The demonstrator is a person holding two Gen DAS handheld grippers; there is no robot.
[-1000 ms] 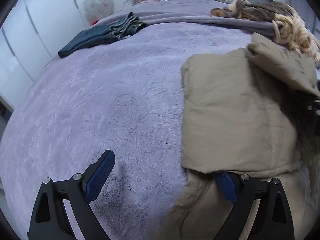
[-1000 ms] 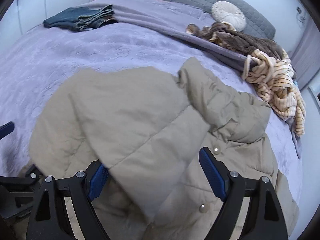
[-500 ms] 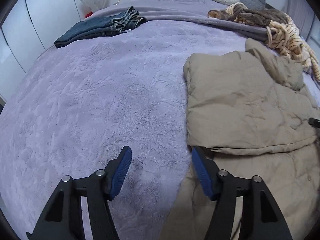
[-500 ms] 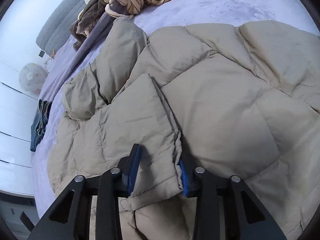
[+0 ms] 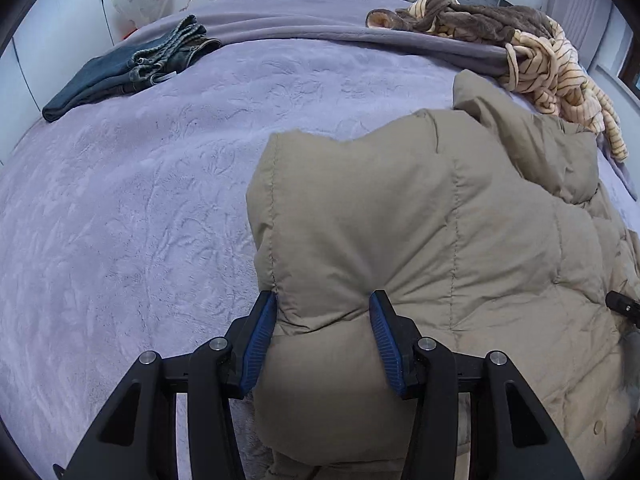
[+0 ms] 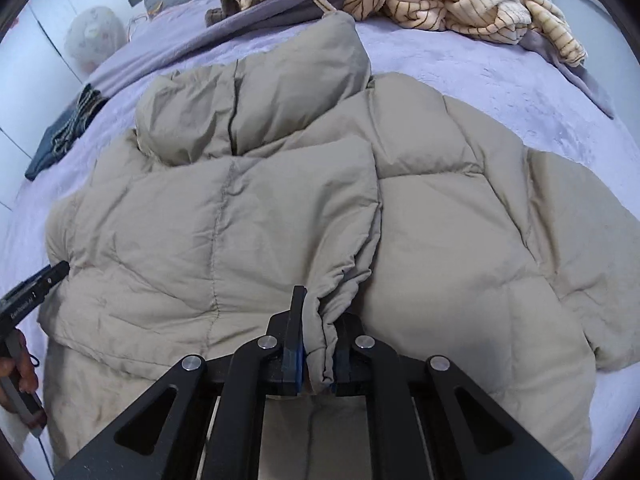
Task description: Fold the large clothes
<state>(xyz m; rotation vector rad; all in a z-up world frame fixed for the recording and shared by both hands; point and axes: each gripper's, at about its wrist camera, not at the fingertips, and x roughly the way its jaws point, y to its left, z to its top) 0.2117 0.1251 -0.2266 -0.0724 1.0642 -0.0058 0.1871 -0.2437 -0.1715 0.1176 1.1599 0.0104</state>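
Both grippers are clamped on a tan jacket (image 6: pixel 460 220) — left gripper (image 5: pixel 323 320) around a puffy fold, right gripper (image 6: pixel 316 344) pinching a gathered hem — on a purple bed (image 5: pixel 140 200).

A second ago the left gripper (image 5: pixel 323 334) stood wide open over the bed with only one finger at the jacket's (image 5: pixel 420 220) edge; now its fingers (image 5: pixel 259 334) press in on a puffy corner of the jacket from both sides. The right gripper (image 6: pixel 316 354) was also wide open above the jacket; half a second ago it had narrowed around a folded edge, and now it pinches a bunched fold tightly. The folded panel has lifted off the layer beneath.
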